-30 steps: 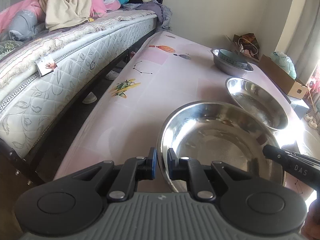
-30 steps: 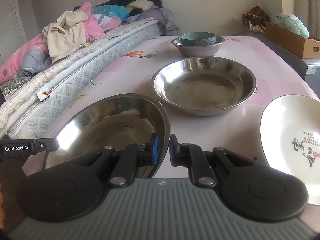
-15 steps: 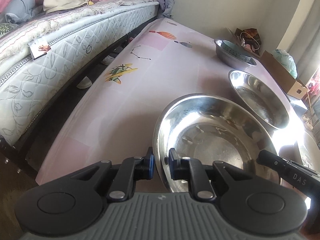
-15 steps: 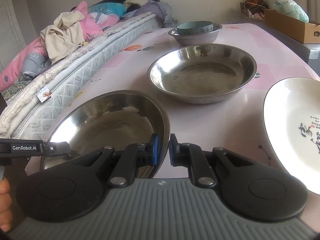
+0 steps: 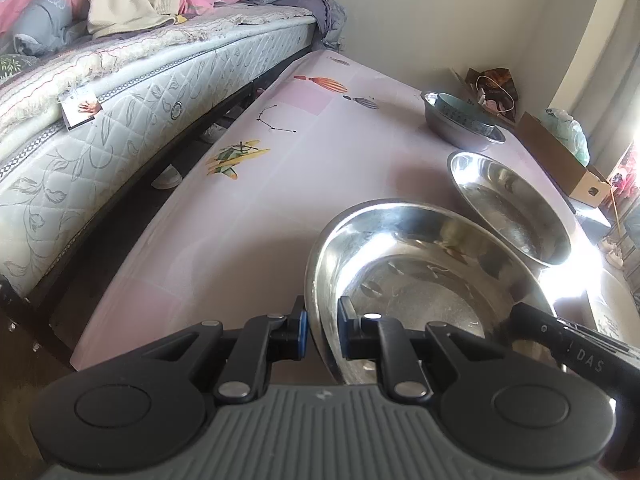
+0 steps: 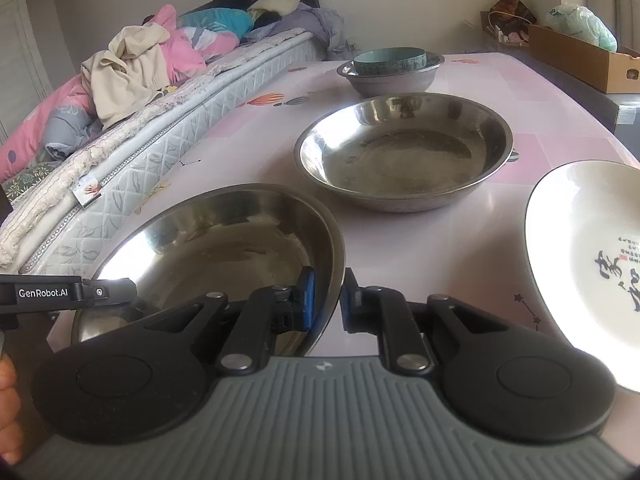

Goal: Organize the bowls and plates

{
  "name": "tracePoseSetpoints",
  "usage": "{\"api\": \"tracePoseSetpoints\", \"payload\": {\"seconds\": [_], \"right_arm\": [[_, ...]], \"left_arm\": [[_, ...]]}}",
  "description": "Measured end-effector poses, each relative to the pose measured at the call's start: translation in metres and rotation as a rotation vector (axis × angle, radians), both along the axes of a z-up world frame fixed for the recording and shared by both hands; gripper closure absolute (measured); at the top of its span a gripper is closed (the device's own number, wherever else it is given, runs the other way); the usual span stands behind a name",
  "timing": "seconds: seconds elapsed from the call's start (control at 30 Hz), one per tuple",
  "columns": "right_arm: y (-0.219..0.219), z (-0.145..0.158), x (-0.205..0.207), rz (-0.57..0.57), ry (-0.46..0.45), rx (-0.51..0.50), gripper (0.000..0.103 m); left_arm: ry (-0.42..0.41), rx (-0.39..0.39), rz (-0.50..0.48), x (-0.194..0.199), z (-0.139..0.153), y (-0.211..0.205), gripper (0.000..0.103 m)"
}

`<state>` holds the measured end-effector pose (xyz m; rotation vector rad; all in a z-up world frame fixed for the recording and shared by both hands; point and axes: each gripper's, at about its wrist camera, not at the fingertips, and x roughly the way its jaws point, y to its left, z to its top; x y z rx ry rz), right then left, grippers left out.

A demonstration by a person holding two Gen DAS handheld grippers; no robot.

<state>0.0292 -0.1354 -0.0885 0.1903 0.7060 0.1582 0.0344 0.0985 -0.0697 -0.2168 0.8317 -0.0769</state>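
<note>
A wide steel basin (image 5: 420, 276) is pinched at its left rim by my left gripper (image 5: 322, 336) and at its right rim by my right gripper (image 6: 327, 300); the same basin (image 6: 224, 240) fills the near left of the right wrist view, held slightly above the pink table (image 6: 460, 248). A second steel basin (image 6: 404, 152) (image 5: 508, 204) stands just beyond. A small steel bowl (image 6: 390, 76) with a teal bowl (image 6: 390, 59) inside stands farther back. A white plate with black writing (image 6: 592, 256) lies at the right.
A bed with a quilted mattress (image 5: 132, 120) and piled clothes (image 6: 132, 64) runs along the table's left edge. A cardboard box (image 6: 580, 60) with a plastic bag stands beyond the table's right side, near the wall.
Both grippers have kept their hold on the near basin. It has risen and shifted a little toward the second basin, and the left camera tilted back up.
</note>
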Motion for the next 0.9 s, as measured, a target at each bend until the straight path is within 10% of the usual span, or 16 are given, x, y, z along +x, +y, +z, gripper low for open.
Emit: {"api": "tracePoseSetpoints", "payload": {"seconds": [0.9], "right_arm": [[-0.037,0.051,0.001,-0.059,-0.104,0.012,0.088]], "left_arm": [[-0.132,-0.003,-0.066,0.027,0.059,-0.042,0.088]]}}
